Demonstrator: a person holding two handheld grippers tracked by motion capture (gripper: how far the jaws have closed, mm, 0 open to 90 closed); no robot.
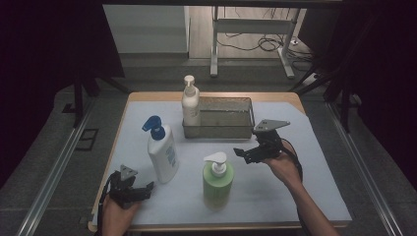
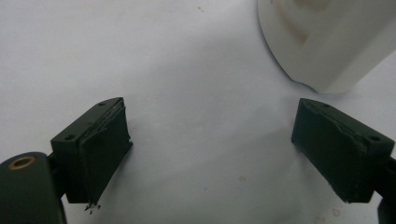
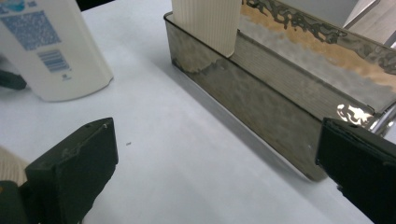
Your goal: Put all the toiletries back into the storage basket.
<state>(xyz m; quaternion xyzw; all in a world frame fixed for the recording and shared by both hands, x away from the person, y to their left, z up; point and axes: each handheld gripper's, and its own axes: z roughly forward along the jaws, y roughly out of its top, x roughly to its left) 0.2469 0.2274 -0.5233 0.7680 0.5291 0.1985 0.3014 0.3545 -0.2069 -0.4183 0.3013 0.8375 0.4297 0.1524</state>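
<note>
Approach stage: the right gripper (image 1: 242, 152), jaws spread, is held at centre right beside the green pump bottle (image 1: 216, 181), lower centre. The left gripper (image 1: 145, 188), also spread, is rested lower left. Closure on the bottle is judged next.

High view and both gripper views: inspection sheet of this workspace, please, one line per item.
Surface: white sheet over a wooden table, bare between the things.
Job's things: metal tray at the back with a cream pump bottle standing in its left end; white bottle with blue pump and green pump bottle upright on the sheet.
Clutter: nothing seen.
Grippers: left gripper open and empty, near the white bottle's base; right gripper open and empty, between the green bottle and the tray.
Cables: black cable trails along the right forearm; loose cables on the floor behind.
Surroundings: grey floor, metal rails, dark curtains, white frame legs behind.
</note>
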